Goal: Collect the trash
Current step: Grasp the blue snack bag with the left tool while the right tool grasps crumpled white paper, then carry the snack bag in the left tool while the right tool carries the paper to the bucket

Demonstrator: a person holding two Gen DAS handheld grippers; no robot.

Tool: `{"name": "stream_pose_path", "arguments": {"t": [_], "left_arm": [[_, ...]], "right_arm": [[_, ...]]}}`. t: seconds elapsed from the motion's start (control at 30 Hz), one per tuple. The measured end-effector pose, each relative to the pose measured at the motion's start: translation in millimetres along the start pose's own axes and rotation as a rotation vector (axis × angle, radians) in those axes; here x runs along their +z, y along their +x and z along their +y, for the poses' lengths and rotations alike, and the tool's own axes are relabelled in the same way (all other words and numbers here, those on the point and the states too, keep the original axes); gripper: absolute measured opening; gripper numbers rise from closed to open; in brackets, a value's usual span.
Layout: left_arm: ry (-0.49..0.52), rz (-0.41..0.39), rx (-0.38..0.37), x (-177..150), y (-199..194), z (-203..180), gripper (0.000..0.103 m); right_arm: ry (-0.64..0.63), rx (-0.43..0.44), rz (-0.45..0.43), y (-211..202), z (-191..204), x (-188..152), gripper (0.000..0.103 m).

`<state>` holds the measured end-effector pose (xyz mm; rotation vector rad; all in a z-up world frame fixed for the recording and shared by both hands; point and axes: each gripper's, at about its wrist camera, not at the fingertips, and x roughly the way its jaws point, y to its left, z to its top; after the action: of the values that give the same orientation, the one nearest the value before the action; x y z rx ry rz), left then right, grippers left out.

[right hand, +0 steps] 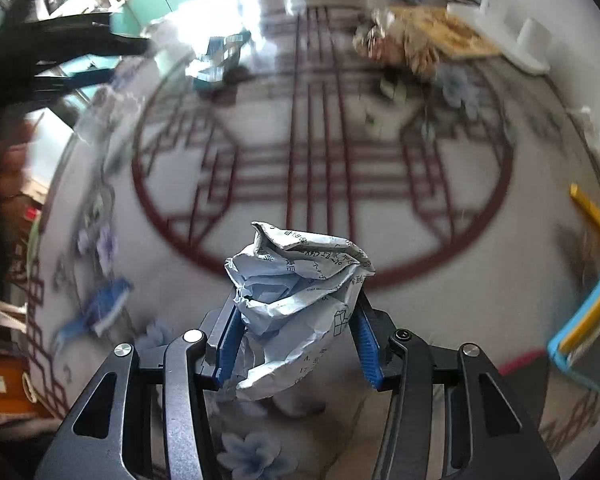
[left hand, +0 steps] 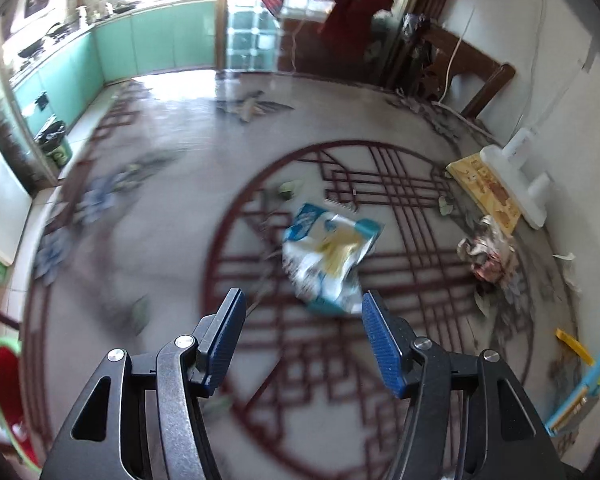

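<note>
Right gripper (right hand: 296,320) fingers clamp a crumpled paper ball (right hand: 296,300) above the rug (right hand: 440,240), light and squashy so grip across its bulk, while left gripper (left hand: 304,320) hangs spread and empty just short of a crinkly snack bag (left hand: 328,256) mid-rug, best pinched at an edge.

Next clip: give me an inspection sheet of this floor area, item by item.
Surface: patterned rug on floor.
Job's things: crumpled paper in right gripper; snack bag and crumpled wrapper on rug.
Clutter: yellow strip, small scraps.
Grippers: left gripper open, empty, above the bag; right shut on paper.
Cables: white cord by wall.
Surroundings: green cabinets, bin, wooden bench.
</note>
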<state>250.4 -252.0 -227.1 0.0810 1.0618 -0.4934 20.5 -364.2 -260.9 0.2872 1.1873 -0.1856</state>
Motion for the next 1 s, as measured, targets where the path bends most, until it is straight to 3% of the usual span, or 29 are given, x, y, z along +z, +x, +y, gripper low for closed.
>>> {"name": "stream_pose_path", "arguments": {"t": [0.17, 0.3, 0.4, 0.43, 0.5, 0.6, 0.77, 1.0], "left_arm": [[0.053, 0.07, 0.059, 17.4, 63.2, -18.4, 0.059], [0.056, 0.104, 0.067, 20.1, 88.3, -20.4, 0.059], [0.094, 0.082, 0.104, 18.0, 94.3, -25.3, 0.059], [0.101, 0.073, 0.106, 17.6, 95.0, -25.9, 0.056], [0.113, 0.057, 0.102, 18.3, 95.4, -25.7, 0.02], [0.101, 0.08, 0.059, 22.3, 94.7, -20.8, 0.006], [0.081, 0.01, 0.017, 20.2, 53.8, -8.2, 0.004], [0.056, -0.056, -0.023, -6.7, -35.2, 20.0, 0.004]], "right_arm": [[-0.031, 0.014, -0.023, 1.1, -3.4, 14.2, 0.049], [-0.032, 0.032, -0.024, 3.0, -1.1, 16.3, 0.049], [-0.031, 0.028, -0.018, 8.0, -1.3, 14.7, 0.05], [-0.028, 0.027, -0.015, 8.1, -2.0, 14.7, 0.05], [-0.019, 0.027, -0.01, 9.1, -2.9, 15.6, 0.05], [-0.012, 0.024, -0.009, 8.2, -2.2, 17.0, 0.05], [-0.023, 0.01, -0.028, -0.2, 6.4, 19.6, 0.05], [-0.055, 0.008, -0.079, -19.0, 34.1, 27.7, 0.05]]}}
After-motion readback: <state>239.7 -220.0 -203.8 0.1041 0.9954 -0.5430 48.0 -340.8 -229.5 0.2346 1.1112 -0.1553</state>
